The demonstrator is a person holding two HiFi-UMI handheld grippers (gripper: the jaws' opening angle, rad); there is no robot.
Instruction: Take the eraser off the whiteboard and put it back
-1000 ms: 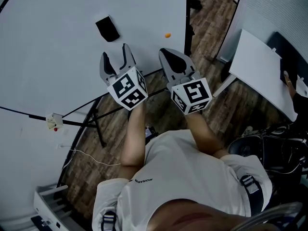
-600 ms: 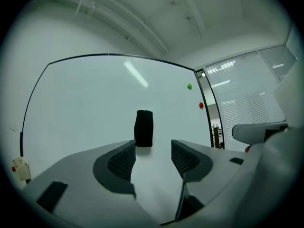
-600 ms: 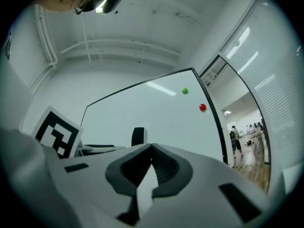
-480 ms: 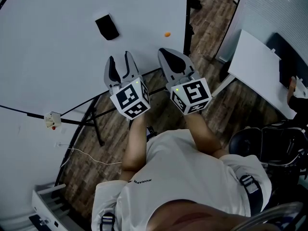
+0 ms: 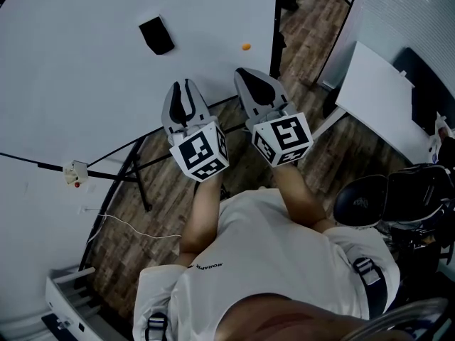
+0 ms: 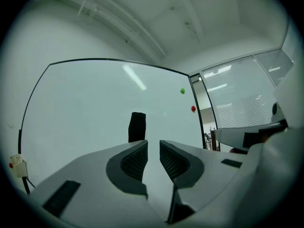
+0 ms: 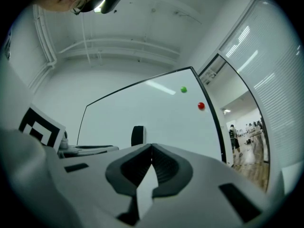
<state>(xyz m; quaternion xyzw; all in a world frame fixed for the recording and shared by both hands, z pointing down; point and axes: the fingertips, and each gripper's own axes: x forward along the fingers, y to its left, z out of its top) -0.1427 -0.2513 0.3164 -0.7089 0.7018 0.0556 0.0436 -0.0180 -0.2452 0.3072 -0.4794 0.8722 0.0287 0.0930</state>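
Whiteboard [image 5: 85, 84] fills the upper left, with the black eraser [image 5: 156, 35] stuck to it, well clear of both tools. Left tongs [image 5: 184, 85] have just been closing and show a narrow, empty gap. Right tongs [image 5: 245, 73] are pressed together, holding nothing.

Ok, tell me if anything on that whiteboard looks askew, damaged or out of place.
Nothing stands out. The black eraser sits on the whiteboard, apart from the green magnet and red magnet near its right edge; no marks or damage show.
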